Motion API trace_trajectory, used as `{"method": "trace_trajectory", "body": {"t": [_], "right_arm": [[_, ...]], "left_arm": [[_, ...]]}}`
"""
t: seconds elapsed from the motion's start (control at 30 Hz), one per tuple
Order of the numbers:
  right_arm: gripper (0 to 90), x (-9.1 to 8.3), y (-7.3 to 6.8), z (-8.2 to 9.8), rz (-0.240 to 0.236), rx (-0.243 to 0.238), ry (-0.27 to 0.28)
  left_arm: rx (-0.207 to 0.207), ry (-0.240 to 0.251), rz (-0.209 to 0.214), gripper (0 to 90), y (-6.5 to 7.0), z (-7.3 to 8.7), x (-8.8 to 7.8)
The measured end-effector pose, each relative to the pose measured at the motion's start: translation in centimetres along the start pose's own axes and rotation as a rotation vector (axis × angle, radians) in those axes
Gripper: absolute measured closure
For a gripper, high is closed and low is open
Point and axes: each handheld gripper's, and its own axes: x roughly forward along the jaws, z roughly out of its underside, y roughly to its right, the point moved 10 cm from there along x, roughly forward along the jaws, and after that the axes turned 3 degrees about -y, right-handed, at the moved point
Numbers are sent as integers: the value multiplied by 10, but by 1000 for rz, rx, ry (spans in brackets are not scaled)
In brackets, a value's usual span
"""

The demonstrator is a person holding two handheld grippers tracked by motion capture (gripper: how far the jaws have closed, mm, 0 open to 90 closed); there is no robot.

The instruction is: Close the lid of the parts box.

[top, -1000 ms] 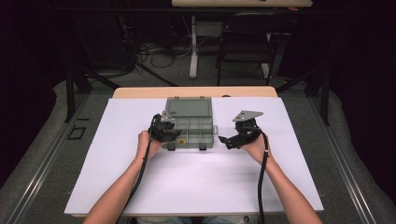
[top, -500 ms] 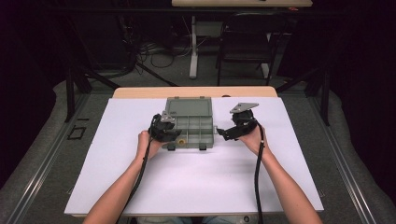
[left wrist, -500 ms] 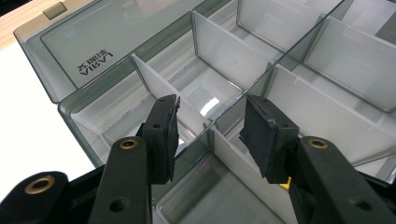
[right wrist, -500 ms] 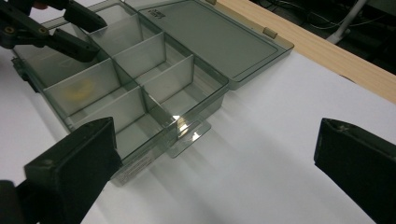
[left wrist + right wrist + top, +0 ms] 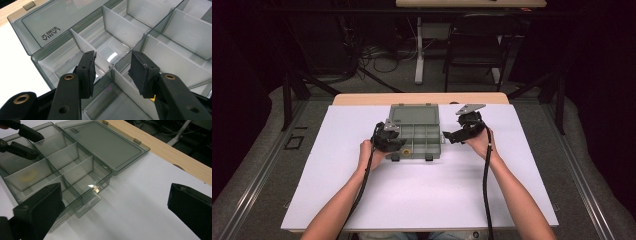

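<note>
organizer box (image 5: 414, 137) at table middle on white sheet (image 5: 422, 200), lid (image 5: 414, 114) open flat toward far edge, wooden table (image 5: 419, 98) strip beyond. left gripper (image 5: 398, 145) over box's near-left compartments, jaws partly apart, straddling clear divider (image 5: 110, 71), pads not pressing it. yellow piece (image 5: 28, 176) in one compartment, blurred through wall. right gripper (image 5: 452, 136) just beside box's right side, above sheet, jaws wide apart, nothing between.

Dark room; grey carpet (image 5: 257, 165); black chair (image 5: 472, 47), cables (image 5: 377, 55) behind wooden table (image 5: 362, 98).
</note>
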Motion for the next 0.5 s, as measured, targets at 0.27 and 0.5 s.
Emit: {"method": "trace_trajectory", "body": {"t": [0.27,0.5], "right_arm": [[0,6,8,-4,4,13,-14],[0,17,11,-8,-1,25,-25]], "left_arm": [[1,0,-1,557,0,0,0],[1,0,-1,557,0,0,0]]}}
